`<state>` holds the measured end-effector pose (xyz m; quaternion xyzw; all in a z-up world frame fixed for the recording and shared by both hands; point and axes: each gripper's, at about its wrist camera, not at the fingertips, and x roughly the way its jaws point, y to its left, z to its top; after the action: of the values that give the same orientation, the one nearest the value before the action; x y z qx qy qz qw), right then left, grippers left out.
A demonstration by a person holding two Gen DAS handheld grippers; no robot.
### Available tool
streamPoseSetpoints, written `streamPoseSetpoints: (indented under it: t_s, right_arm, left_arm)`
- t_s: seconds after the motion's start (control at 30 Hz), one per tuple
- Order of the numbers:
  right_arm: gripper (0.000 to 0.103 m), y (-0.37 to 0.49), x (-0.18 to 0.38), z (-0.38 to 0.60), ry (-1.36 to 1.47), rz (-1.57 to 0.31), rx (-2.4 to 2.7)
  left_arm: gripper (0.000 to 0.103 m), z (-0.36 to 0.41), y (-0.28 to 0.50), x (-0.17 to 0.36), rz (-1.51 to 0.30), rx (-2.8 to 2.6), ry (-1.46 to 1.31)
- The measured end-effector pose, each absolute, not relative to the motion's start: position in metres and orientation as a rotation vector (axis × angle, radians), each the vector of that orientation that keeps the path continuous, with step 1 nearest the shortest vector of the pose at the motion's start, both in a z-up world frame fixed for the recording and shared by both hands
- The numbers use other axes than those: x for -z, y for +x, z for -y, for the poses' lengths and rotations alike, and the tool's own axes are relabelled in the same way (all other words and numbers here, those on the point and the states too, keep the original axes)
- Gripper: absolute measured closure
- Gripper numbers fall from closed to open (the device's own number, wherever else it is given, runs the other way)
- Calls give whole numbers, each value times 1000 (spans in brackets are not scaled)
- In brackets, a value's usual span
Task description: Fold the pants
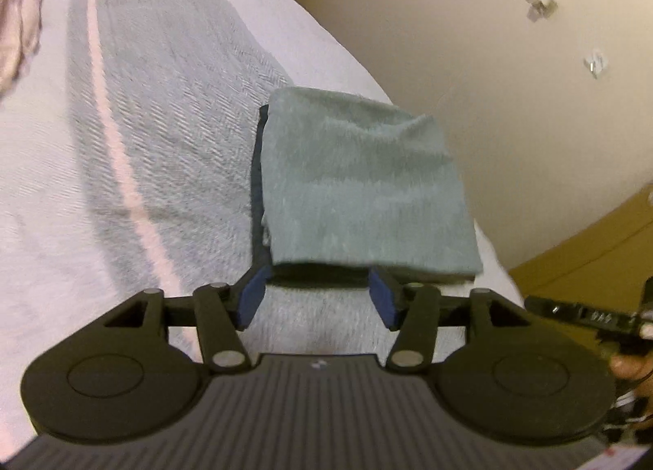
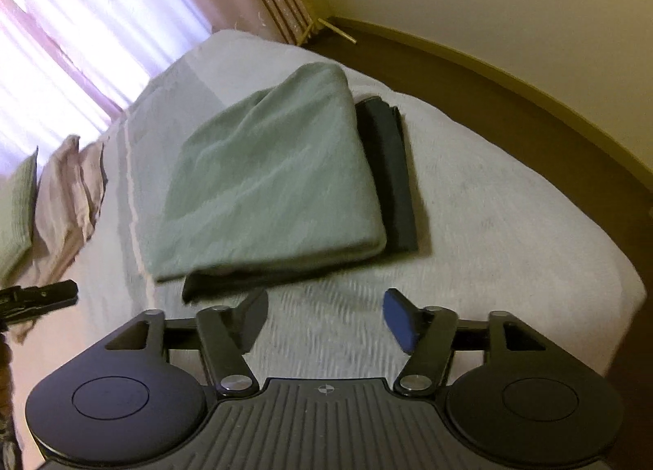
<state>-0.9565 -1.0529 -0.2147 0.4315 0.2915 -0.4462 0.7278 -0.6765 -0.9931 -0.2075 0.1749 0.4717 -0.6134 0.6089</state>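
Observation:
The green pants [image 1: 359, 180] lie folded into a thick rectangle on the bed, on top of a folded dark garment [image 1: 256, 192] that sticks out along one side. From the right wrist the same green pants [image 2: 269, 188] sit over the dark garment [image 2: 392, 176]. My left gripper [image 1: 318, 298] is open just in front of the stack's near edge, nothing between its blue pads [image 1: 251, 298]. My right gripper [image 2: 322, 317] is open too, a short way back from the stack, empty. Each gripper's tip shows at the edge of the other view.
The bed has a pale grey cover [image 2: 489, 233] with a darker grey band and a pink stripe [image 1: 122, 159]. Pillows [image 2: 65, 200] lie at the head near a curtained window. The bed's corner and the dark floor [image 2: 530, 102] are to the right, a cream wall beyond.

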Motion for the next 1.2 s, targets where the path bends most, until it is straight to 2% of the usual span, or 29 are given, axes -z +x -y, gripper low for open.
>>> streamPoseSetpoints:
  t_s: [0.23, 0.57, 0.87, 1.2]
  right_arm:
    - [31, -937, 175, 1003, 836, -730, 995]
    - [28, -921, 149, 968, 830, -709, 1033]
    - [27, -898, 134, 956, 786, -709, 1007]
    - [27, -895, 123, 921, 756, -729, 1032]
  left_arm:
    - [24, 943, -700, 170, -995, 1376, 463]
    - [9, 893, -706, 149, -930, 1320, 508]
    - [1, 868, -699, 136, -883, 1289, 503]
    - [1, 846, -704, 134, -868, 1304, 490]
